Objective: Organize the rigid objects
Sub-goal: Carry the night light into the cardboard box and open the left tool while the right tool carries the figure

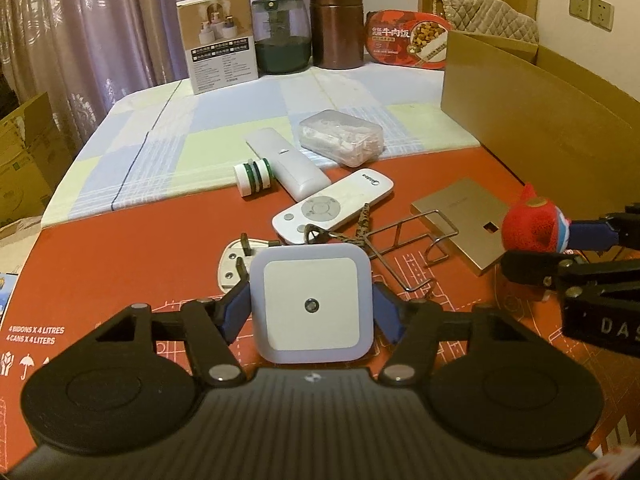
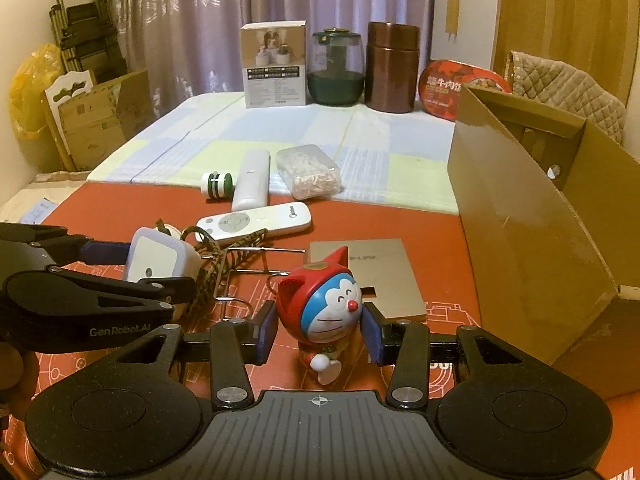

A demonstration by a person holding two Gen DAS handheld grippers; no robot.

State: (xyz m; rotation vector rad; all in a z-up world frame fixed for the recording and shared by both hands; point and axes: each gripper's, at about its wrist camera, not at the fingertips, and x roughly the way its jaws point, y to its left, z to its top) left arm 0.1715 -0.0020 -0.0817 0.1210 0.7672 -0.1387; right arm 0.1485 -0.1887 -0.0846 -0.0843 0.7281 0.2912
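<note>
1. The left tongs grip a square white night light by its two sides, their blue pads pressed against it; the right tongs are clenched on a red-hooded Doraemon figurine, held upright.
2. Both items hang over the bench's near edge, the night light toward the left, the figurine toward the right.
3. Just behind the night light lie a white three-pin plug, a braided cord and a bent wire rack; a white Midea remote rests beyond them, the cord touching its near end.
4. Farther in sit a white oblong case, a green-and-white spool and a clear lidded box of pale pieces.
5. A flat gold card lies behind the figurine; an open cardboard box stands along the right edge.
6. At the far edge: a product carton, a green glass jar, a brown canister and a red beef-rice meal tub.
7. The bench carries red printed cardboard near, a pastel checked cloth beyond; mauve curtains close the room.
</note>
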